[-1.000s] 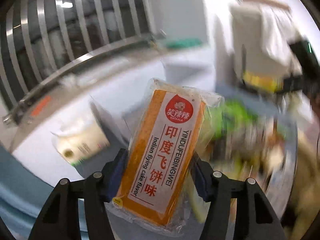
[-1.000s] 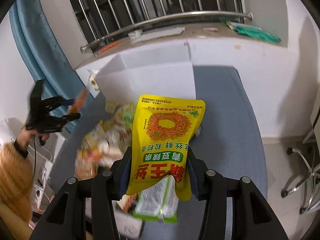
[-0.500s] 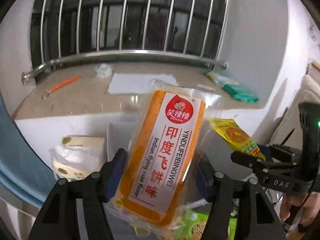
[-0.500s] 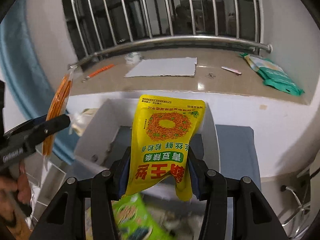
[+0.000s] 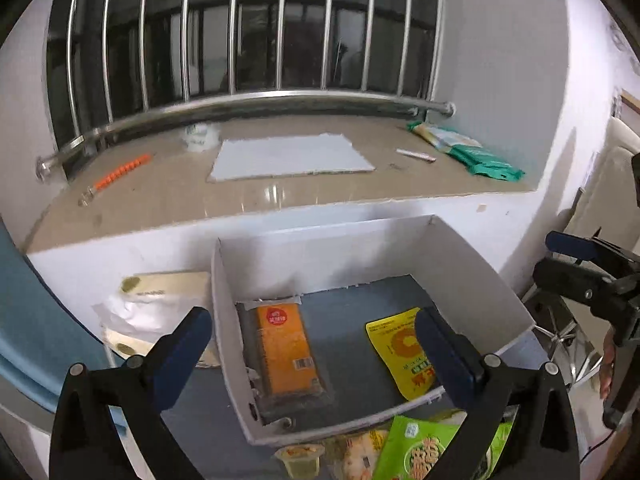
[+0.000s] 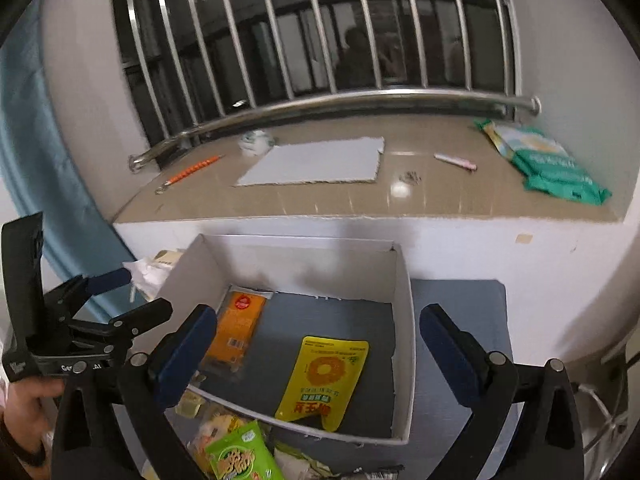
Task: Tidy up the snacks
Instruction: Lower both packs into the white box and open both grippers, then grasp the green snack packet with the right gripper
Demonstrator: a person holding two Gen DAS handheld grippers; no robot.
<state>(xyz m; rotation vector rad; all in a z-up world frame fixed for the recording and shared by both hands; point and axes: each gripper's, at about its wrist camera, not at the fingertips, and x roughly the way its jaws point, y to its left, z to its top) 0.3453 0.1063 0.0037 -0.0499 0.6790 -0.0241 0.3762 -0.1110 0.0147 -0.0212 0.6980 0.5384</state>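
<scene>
A white open box (image 5: 224, 320) (image 6: 404, 320) stands on the grey table under the window sill. Inside it lie an orange flying-cake packet (image 5: 286, 352) (image 6: 236, 328) on the left and a yellow snack bag (image 5: 404, 354) (image 6: 324, 378) on the right. My left gripper (image 5: 316, 356) is open and empty above the box's near side; it also shows at the left of the right wrist view (image 6: 128, 296). My right gripper (image 6: 316, 356) is open and empty above the box; it shows at the right edge of the left wrist view (image 5: 560, 256).
Loose snacks lie in front of the box, among them a green packet (image 5: 424, 452) (image 6: 240, 460) and a small jelly cup (image 5: 298, 458). A cream box with a white bag (image 5: 160, 300) sits left of the box. A blue curtain (image 6: 36, 160) hangs left. The sill holds a grey sheet (image 6: 316, 162) and green packs (image 6: 552, 164).
Both grippers have opened and let go: the orange packet and the yellow bag now lie inside the white box. Both cameras now look down into the box from above.
</scene>
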